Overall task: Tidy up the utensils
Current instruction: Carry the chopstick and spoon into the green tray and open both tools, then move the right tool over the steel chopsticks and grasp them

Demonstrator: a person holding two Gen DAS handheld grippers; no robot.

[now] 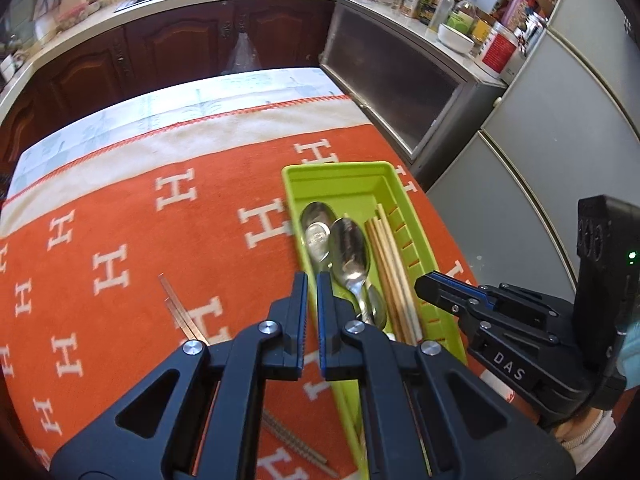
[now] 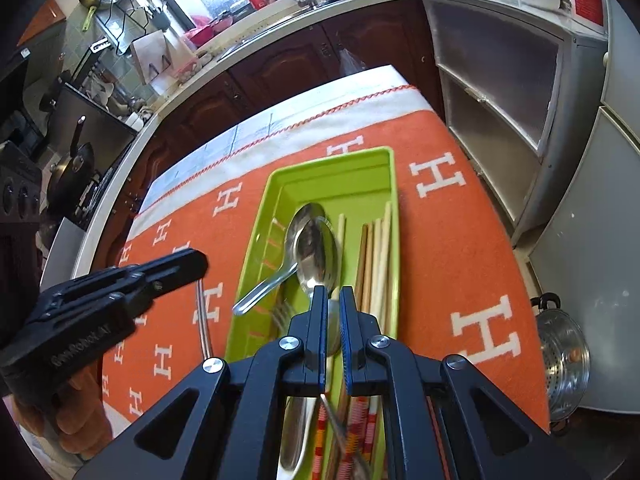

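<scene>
You are looking down at a big orange cloth with white H letters on it, and it covers the table. In the left wrist view the cloth fills most of the picture.

A long green tray lies on the cloth. In the left wrist view it runs from the middle out toward 5 o'clock. In the right wrist view it sits right in the middle.

Inside the tray you have shiny spoons lying side by side, and one more spoon leans with its handle up on the tray's 9 o'clock wall. Light wooden chopsticks lie along the tray's 3 o'clock side, next to the spoons.

Your left gripper hangs over the tray's near left edge. Its two fingers sit close with a thin gap between them, and nothing is in that gap.

Your right gripper is over the tray, at 6 o'clock from the spoon bowls. Its fingers are pinched on a spoon handle.

On the cloth at 8 o'clock from the left gripper lies a pair of metal chopsticks. At 6 o'clock a thin twisted metal stick lies on the cloth beside the tray.
</scene>
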